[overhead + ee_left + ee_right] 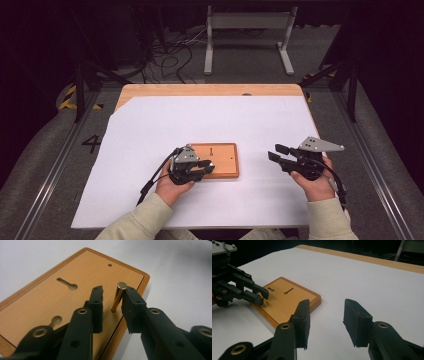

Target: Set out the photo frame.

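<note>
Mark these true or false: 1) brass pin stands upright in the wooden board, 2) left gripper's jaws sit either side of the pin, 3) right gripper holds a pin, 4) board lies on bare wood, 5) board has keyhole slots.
1) True: the brass pin stands in the wooden board.
2) True: the left gripper has one jaw on each side of the pin, one of them at its top.
3) False: the right gripper has nothing between its jaws.
4) False: the board lies on a white sheet over the table.
5) True: keyhole slots are cut in the board.
</note>
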Available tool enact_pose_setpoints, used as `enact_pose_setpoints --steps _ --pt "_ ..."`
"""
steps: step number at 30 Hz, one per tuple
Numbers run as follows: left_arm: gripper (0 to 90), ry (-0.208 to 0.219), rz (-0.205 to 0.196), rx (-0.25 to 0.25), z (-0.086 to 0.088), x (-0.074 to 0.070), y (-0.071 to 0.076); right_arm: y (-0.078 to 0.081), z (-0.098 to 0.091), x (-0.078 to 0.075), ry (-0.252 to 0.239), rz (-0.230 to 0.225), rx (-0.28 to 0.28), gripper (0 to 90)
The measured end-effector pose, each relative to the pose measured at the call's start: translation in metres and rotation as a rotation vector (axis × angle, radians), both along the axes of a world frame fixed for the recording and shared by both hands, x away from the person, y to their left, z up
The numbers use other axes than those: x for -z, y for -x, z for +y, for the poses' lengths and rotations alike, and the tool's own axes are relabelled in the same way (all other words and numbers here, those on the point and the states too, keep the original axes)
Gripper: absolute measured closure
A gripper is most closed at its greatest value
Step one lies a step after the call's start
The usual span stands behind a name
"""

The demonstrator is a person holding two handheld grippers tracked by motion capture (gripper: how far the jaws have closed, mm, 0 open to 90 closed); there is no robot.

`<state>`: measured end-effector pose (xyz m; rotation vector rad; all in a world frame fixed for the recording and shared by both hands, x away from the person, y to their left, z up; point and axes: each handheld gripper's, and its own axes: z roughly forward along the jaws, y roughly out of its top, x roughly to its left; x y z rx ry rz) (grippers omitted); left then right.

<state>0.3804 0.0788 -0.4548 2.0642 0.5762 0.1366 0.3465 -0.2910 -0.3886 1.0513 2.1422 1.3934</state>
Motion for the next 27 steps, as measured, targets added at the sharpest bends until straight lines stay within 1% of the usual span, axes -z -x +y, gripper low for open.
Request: enact_pose_setpoints --steps 1,3,4,5,8,11,14,15,18,19,22,26,27 --pt "74.0 0.004 0.008 0.006 0.0001 0.0002 -0.0001 -0.0001 0.0005 0.0005 -0.001 0.003 -0.003 57.0" --pt "81.0 0.003 -0.006 0.024 -0.0015 0.0003 0.0006 -0.0003 0.0013 0.0012 -0.004 0.009 -0.007 56.9" --pt "83.0 -0.021 -0.032 0.025 -0.003 -0.001 0.0021 -0.0006 0.0015 0.0016 -0.001 0.009 -0.009 56.9" --pt "83.7 -0.028 -0.037 0.023 -0.004 -0.0017 0.0028 -0.0006 0.0019 0.002 -0.002 0.012 -0.012 56.9" --pt "83.9 -0.023 -0.036 0.031 -0.0031 -0.0012 0.0015 -0.0006 0.0017 0.0019 -0.002 0.013 -0.011 56.8" --pt "84.1 -0.026 -0.04 0.036 -0.0032 -0.0013 0.0013 -0.0007 0.0014 0.002 -0.004 0.014 -0.012 56.5" --pt "84.1 -0.022 -0.041 0.052 -0.002 -0.0007 -0.0003 -0.0009 0.0023 0.0028 -0.005 0.018 -0.014 55.2" --pt "84.0 -0.017 -0.036 0.057 -0.0014 -0.0005 -0.0012 -0.0012 0.0023 0.0033 0.001 0.016 -0.019 54.9" --pt "84.1 -0.023 -0.036 0.056 -0.0023 -0.0012 -0.0009 -0.0016 0.0035 0.0045 0.006 0.015 -0.025 54.3" --pt "84.1 -0.026 -0.027 0.053 -0.0026 -0.0019 -0.0007 -0.0016 0.0037 0.0047 0.007 0.017 -0.024 54.1" --pt "83.9 -0.021 -0.035 0.048 -0.0037 -0.0015 -0.0015 -0.0019 0.0042 0.0054 0.007 0.019 -0.023 54.1" --pt "83.7 -0.023 -0.055 0.06 -0.0045 -0.0014 -0.0018 -0.0025 0.0054 0.0067 0.014 0.021 -0.029 54.0" --pt "83.8 -0.03 -0.064 0.065 -0.0046 -0.0016 -0.0018 -0.0026 0.0056 0.0067 0.015 0.02 -0.031 53.9"
